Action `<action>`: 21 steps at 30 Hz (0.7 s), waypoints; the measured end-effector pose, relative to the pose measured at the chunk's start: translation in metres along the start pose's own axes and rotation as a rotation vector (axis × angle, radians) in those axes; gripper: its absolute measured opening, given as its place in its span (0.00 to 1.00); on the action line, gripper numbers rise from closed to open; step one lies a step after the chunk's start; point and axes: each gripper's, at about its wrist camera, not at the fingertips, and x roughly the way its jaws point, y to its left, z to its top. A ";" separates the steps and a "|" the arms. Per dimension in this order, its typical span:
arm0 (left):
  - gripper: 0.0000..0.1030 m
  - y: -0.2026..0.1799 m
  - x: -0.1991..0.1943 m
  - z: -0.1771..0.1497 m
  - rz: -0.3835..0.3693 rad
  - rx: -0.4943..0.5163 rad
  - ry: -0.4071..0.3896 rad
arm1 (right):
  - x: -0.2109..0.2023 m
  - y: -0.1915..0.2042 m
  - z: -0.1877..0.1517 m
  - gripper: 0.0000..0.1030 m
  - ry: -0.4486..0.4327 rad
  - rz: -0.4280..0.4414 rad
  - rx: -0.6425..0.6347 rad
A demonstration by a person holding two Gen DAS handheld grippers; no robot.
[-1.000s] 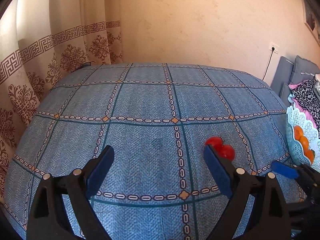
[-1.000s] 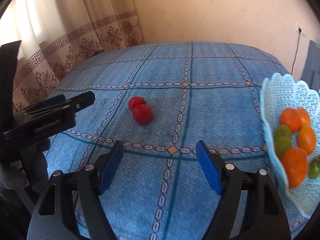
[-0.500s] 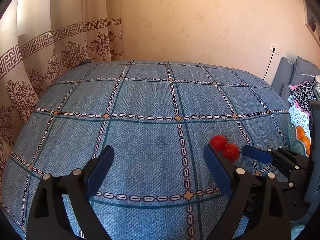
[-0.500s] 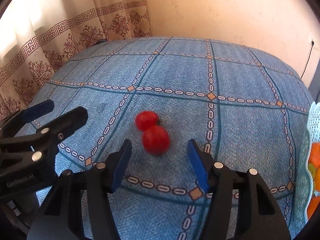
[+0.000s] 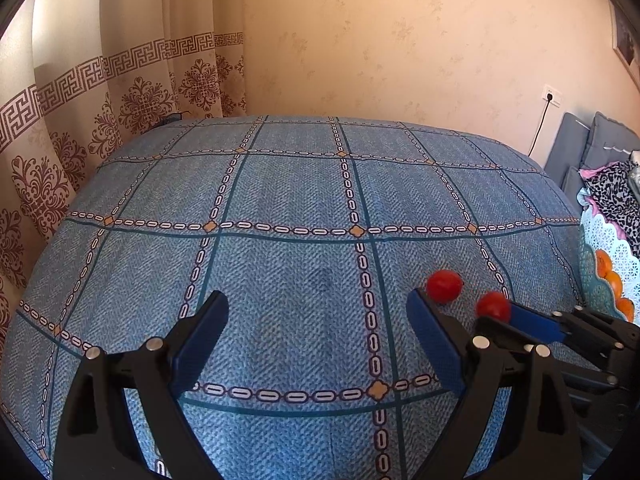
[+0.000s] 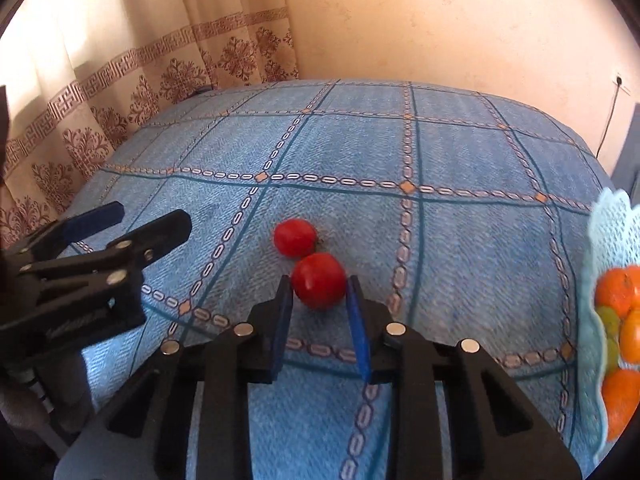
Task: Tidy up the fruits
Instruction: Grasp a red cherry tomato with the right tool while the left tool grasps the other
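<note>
A: What's nearest the camera on the right side?

B: The right gripper (image 6: 319, 294), black with blue pads, jaws drawn in close on either side of the nearer round red tomato (image 6: 319, 280). Both pads sit right at its flanks; whether they actually press it I cannot tell. The tomato rests on the blue checked bedspread (image 6: 460, 240).

A: And the second one?

B: The farther round red tomato (image 6: 295, 237) lies just beyond the nearer tomato, touching or almost touching it, outside the jaws.

A: The left gripper?

B: The left gripper (image 5: 318, 330) hangs wide open over bare bedspread, nothing between its fingers. In its own view the two tomatoes lie off past its right finger, and the right gripper (image 5: 516, 316) reaches in around the nearer one (image 5: 493, 305), with the farther one (image 5: 444, 286) on the left gripper's side of it.

A: Where is the fruit bowl?

B: The pale turquoise lacy plastic basket (image 6: 608, 216) stands well to the right of the nearer tomato, at the bedspread's edge, holding orange tangerines (image 6: 618, 290) and some greenish fruit (image 6: 610, 318).

A: Further back?

B: Beyond the tomatoes, the bedspread runs to a cream patterned curtain (image 6: 168, 68) and a peach plaster wall (image 6: 460, 24).
</note>
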 end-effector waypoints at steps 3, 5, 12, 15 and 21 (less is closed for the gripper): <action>0.87 -0.004 0.001 0.000 -0.003 0.011 0.002 | -0.014 -0.006 -0.006 0.27 -0.019 0.003 0.021; 0.87 -0.009 0.000 0.000 -0.005 0.019 0.002 | -0.024 -0.009 -0.010 0.27 -0.033 0.006 0.030; 0.83 -0.031 0.005 0.004 -0.045 0.061 0.026 | -0.050 -0.019 -0.021 0.27 -0.071 0.006 0.066; 0.77 -0.044 0.010 0.008 -0.069 0.087 0.034 | -0.057 -0.022 -0.024 0.27 -0.083 0.004 0.080; 0.58 -0.064 0.025 0.012 -0.143 0.115 0.080 | -0.070 -0.029 -0.029 0.28 -0.109 0.002 0.111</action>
